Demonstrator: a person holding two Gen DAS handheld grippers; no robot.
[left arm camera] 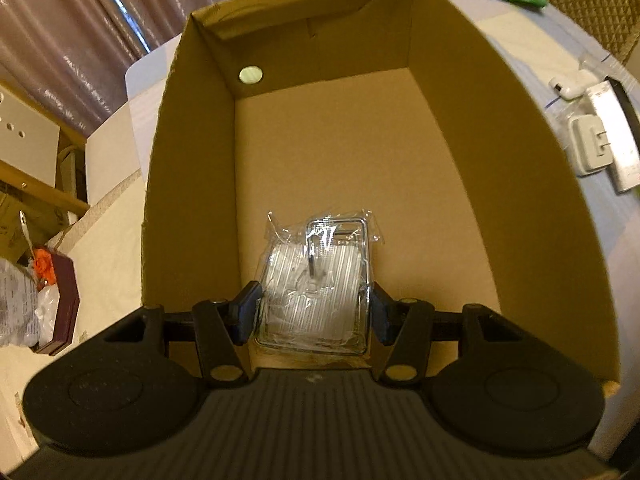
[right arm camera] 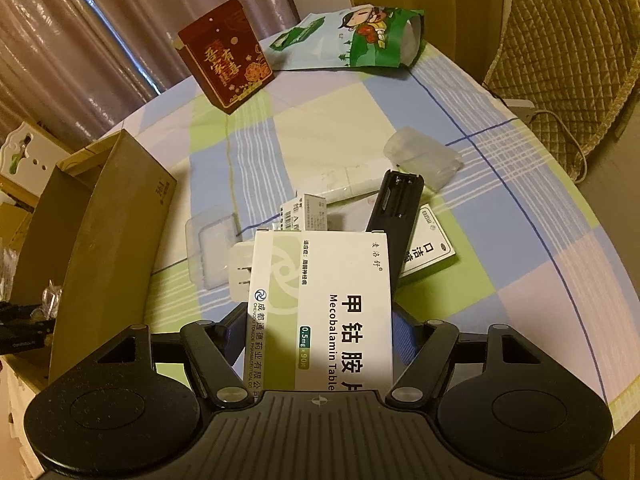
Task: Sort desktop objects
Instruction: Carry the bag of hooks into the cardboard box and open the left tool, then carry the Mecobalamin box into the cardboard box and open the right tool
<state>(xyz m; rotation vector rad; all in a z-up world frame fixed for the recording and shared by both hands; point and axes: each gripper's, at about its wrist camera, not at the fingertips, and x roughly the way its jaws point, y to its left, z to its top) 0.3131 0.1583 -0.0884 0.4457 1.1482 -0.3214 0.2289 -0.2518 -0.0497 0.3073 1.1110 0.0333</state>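
Note:
My left gripper [left arm camera: 314, 306] is inside an open cardboard box [left arm camera: 480, 160], low over its floor. It is shut on a clear plastic bag holding a white ridged item with a metal clip [left arm camera: 316, 280]; the blue pads touch both sides of the bag. Out over the checked tablecloth [right arm camera: 500, 240], my right gripper [right arm camera: 320, 330] is shut on a white and green medicine box [right arm camera: 340, 312] marked Mecobalamin, held upright. The cardboard box [right arm camera: 112, 232] stands to the left of the right gripper.
Beyond the right gripper lie a white charger plug [right arm camera: 240, 270], a black battery holder [right arm camera: 394, 216], a second medicine box [right arm camera: 430, 248], a small carton [right arm camera: 308, 212] and a clear plastic case [right arm camera: 422, 156]. A red box [right arm camera: 226, 54] and a green snack bag [right arm camera: 352, 40] sit at the far edge.

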